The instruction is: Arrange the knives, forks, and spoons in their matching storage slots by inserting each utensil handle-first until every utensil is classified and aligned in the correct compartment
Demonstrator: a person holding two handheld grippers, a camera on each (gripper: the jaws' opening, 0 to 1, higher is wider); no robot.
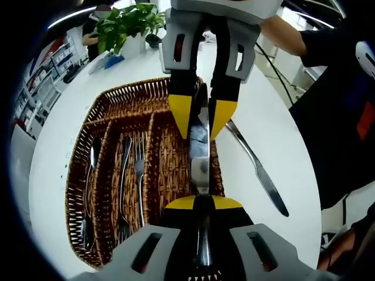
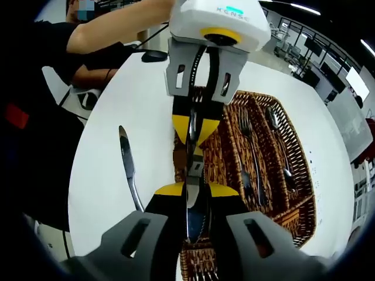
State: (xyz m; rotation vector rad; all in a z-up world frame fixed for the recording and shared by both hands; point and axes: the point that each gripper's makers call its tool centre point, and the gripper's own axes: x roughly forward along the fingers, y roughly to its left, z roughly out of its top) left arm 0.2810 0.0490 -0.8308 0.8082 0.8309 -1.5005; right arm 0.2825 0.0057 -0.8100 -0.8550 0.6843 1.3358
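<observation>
both grippers clamp the same knife (image 1: 201, 153) over the wicker tray (image 1: 153, 98): left gripper (image 1: 203, 203) pinches one end, right gripper (image 1: 199, 117) pinches the other, jaws pressed on the metal. which end is the handle is hard to tell, grippers hide both ends. another knife (image 1: 258, 168) lies on the white table (image 1: 275, 134) just beside the tray. forks (image 1: 139, 175) and spoons (image 1: 92, 170) lie in separate slots. plant (image 1: 126, 23) behind.
</observation>
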